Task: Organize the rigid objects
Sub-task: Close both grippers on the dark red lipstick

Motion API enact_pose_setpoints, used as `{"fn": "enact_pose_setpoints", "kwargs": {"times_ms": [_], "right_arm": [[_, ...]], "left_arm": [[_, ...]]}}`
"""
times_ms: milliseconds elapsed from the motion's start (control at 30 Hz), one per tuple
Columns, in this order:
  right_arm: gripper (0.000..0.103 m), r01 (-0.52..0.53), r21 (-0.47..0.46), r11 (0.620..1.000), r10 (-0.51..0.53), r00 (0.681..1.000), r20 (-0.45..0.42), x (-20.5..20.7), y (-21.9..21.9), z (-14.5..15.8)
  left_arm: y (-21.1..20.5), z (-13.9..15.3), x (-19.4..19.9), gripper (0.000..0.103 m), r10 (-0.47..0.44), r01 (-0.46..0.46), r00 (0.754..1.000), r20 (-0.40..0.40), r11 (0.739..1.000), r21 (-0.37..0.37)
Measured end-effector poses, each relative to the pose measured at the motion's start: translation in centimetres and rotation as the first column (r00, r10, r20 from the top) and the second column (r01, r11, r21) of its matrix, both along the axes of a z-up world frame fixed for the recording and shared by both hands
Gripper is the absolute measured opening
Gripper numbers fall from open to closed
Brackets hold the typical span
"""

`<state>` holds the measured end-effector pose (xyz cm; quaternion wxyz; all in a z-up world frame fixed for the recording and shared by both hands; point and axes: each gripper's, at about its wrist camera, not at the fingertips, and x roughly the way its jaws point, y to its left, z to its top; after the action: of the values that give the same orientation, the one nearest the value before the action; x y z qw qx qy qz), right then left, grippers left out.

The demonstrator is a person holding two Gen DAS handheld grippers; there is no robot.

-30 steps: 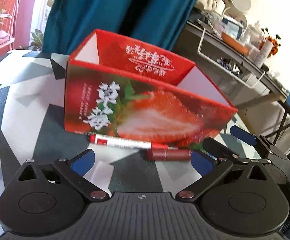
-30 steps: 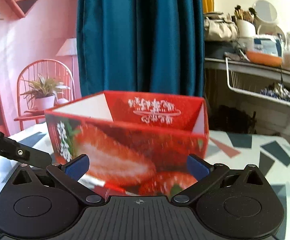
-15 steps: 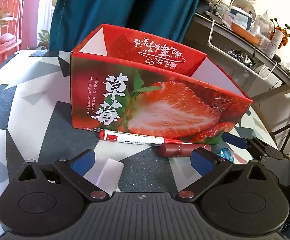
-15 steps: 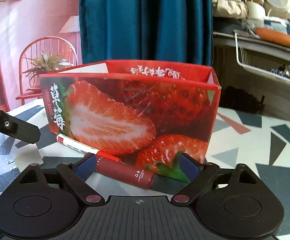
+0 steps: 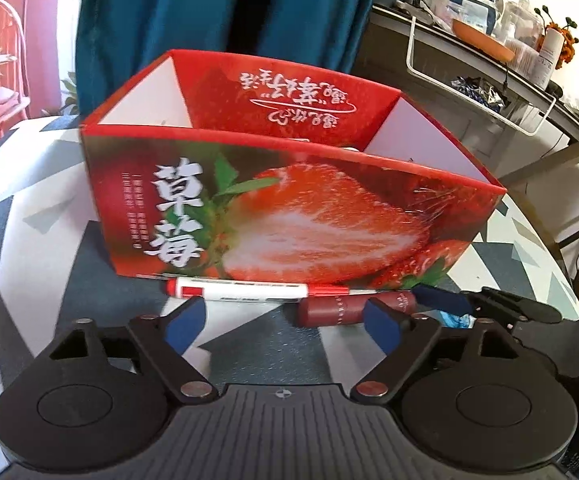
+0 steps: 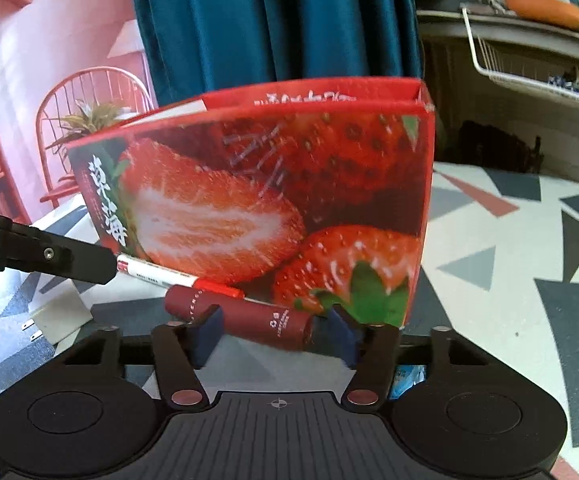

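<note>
Tube (image 6: 237, 316), one maroon cylinder, lies on my table (image 6: 509, 240) against the foot of the one strawberry box (image 5: 289, 216), end to end with one red-capped marker (image 5: 245, 291); a white card (image 6: 59, 314) lies nearby. My right gripper (image 6: 275, 330) has just been closing and its blue pads now straddle the tube, though I cannot tell whether they press on it. My left gripper (image 5: 283, 322), also just closing, stands spread before the marker with nothing gripped.
</note>
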<state>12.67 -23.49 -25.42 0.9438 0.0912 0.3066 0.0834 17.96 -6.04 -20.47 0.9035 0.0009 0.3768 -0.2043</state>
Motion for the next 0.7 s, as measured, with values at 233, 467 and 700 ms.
{"fn": "enact_pose_setpoints", "kwargs": {"times_ms": [233,467,700], "right_arm": [[0.041,-0.001,0.009,1.0,0.001,1.0,0.004,-0.1,-0.1,-0.1],[0.039,-0.006,0.003,1.0,0.006,1.0,-0.001,0.0,0.1,-0.1],[0.039,-0.022,0.009,1.0,0.022,1.0,0.001,0.1,0.1,-0.2]], "left_arm": [[-1.5,-0.7,0.4,0.067,-0.041,0.04,0.999,-0.025,0.999,-0.026],[-1.9,-2.6,1.6,0.059,-0.007,0.003,0.998,-0.069,0.998,-0.063],[-2.8,-3.6,2.4,0.047,-0.023,0.016,0.995,-0.102,0.997,-0.07]]}}
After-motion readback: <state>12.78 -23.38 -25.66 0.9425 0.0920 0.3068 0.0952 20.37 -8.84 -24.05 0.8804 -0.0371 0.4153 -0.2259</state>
